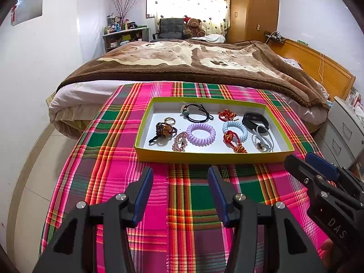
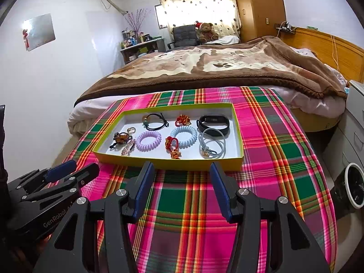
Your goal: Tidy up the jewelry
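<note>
- Two grippers hover over the plaid cloth [image 1: 109, 159], on the near side of the yellow-rimmed tray [image 1: 211, 157]; left gripper [image 1: 180, 193] and right gripper [image 2: 182, 188] both stand apart, holding nothing.
- Tray's left end: a brown beaded piece [image 1: 164, 130], possibly with rings beside it.
- Middle: a purple coil band [image 1: 201, 134], then a pale blue coil band [image 1: 235, 130].
- Right end: a black wristband [image 1: 254, 121] and a loose white cord [image 1: 264, 141].

Both my grippers: black frames, blue pads.
Left gripper [image 1: 179, 179] has silver screw heads; right gripper [image 2: 180, 175] matches, white "DAS" lettering on its body.
</note>
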The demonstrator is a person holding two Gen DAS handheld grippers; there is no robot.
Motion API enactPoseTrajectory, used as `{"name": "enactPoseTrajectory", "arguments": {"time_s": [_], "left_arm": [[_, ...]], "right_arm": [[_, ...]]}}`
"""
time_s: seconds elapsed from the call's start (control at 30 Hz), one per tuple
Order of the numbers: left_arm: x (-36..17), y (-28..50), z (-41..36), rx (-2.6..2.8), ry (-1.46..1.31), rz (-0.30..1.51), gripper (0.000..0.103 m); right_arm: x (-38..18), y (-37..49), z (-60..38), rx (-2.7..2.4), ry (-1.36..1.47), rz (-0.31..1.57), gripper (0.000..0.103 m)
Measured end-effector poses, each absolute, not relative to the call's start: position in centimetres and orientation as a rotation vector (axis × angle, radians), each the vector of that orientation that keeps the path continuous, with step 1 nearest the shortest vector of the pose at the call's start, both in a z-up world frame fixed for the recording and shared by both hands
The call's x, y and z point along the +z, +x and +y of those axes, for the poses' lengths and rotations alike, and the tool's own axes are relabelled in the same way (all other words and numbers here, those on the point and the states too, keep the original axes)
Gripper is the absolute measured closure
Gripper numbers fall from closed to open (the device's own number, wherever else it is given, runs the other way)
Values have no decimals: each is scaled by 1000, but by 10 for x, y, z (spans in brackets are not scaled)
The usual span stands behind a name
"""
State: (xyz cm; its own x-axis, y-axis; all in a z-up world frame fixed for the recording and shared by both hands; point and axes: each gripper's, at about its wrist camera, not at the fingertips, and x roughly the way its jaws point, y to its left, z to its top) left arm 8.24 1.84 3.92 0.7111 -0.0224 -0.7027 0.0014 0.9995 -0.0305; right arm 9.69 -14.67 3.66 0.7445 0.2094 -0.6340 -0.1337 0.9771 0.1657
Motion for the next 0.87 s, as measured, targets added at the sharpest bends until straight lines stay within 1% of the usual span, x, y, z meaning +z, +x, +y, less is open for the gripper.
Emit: {"name": "enactPoseTrajectory", "arguments": {"time_s": [0.87], "left_arm": [[41,82,19,-14,-36,781,51]], "right_arm": [[36,95,-146,185,111,711,51]]}}
